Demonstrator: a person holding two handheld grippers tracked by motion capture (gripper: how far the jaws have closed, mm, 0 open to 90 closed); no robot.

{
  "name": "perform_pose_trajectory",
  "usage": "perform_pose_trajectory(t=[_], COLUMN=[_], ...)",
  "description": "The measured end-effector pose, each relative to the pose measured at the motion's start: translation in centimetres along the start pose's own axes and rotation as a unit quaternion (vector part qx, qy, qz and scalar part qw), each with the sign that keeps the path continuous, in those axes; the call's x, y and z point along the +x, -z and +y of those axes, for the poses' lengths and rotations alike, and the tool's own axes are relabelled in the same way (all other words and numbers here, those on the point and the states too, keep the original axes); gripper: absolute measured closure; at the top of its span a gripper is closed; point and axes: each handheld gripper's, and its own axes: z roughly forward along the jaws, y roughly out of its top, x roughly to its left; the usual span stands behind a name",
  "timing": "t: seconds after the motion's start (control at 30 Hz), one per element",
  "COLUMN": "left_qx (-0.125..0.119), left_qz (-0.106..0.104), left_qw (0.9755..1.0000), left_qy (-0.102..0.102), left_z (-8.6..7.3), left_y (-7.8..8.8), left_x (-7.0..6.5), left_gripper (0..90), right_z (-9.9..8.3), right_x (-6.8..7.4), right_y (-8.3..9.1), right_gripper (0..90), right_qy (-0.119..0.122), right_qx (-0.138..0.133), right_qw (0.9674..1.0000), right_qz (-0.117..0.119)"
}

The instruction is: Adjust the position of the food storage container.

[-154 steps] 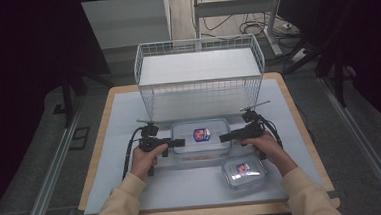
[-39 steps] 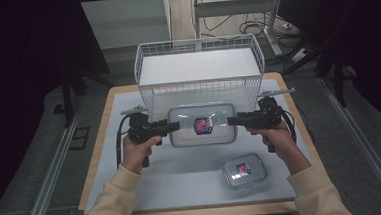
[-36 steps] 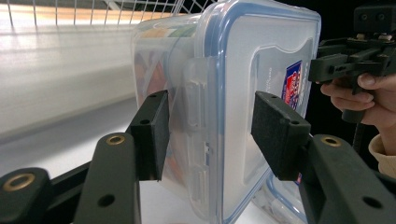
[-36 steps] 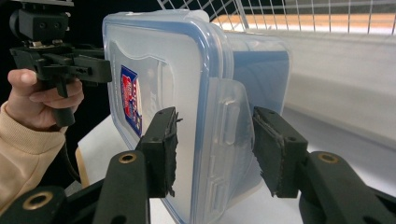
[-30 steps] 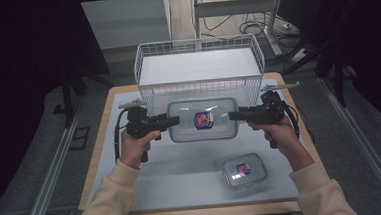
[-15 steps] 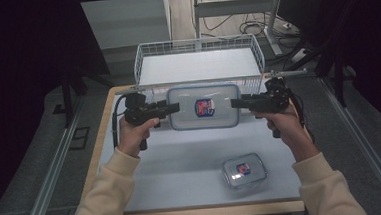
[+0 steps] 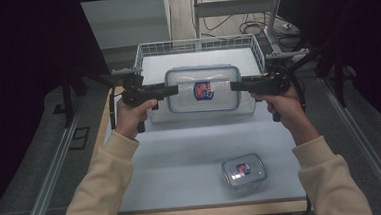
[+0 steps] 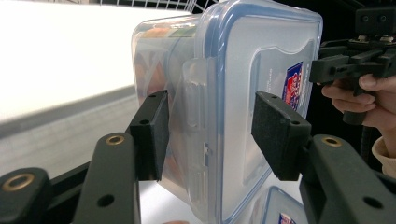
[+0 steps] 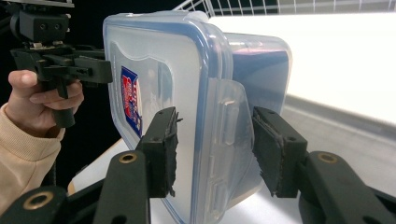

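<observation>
Small container (image 7: 243,170): lidded, lying on the near right part of the table (image 7: 191,152), well apart from both grippers.
Left gripper (image 7: 173,90): jaws about half open, clamped on the left end of the large container (image 7: 203,88).
Right gripper (image 7: 234,86): jaws about half open, clamped on its right end.
Large container: held level in the air between the two grippers, just before the wire basket (image 7: 147,52).
Wire basket: at the table's far edge.

A lab: black curtains (image 7: 30,62), floor cables (image 7: 233,22).
</observation>
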Motion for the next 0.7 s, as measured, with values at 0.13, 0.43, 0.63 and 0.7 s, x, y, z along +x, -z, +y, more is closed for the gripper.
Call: perform_pose_trajectory(t=[0.13, 0.43, 0.63, 0.7], left_qx=[0.003, -0.003, -0.005, -0.004], left_qz=[0.003, 0.007, 0.007, 0.007], left_qw=[1.0000, 0.9999, 0.9999, 1.0000], left_qy=[-0.005, -0.009, -0.005, -0.002], left_z=[1.7, 3.9, 5.2, 5.5], left_y=[-0.1, -0.3, -0.8, -1.0], left_x=[0.3, 0.8, 1.7, 2.2], left_gripper=[47.7, 47.7, 47.7, 47.7], right_z=[1.3, 3.7, 5.0, 5.5], right_x=[-0.5, -1.3, -1.9, -2.2], right_y=[-0.1, -0.5, -0.9, -1.2], right_gripper=[51.9, 51.9, 51.6, 51.7], right_qy=[0.002, 0.007, 0.002, 0.002], right_qx=[-0.007, -0.015, -0.010, -0.009], right_qw=[1.0000, 0.9998, 0.9999, 1.0000], right_qz=[0.003, 0.006, 0.003, 0.002])
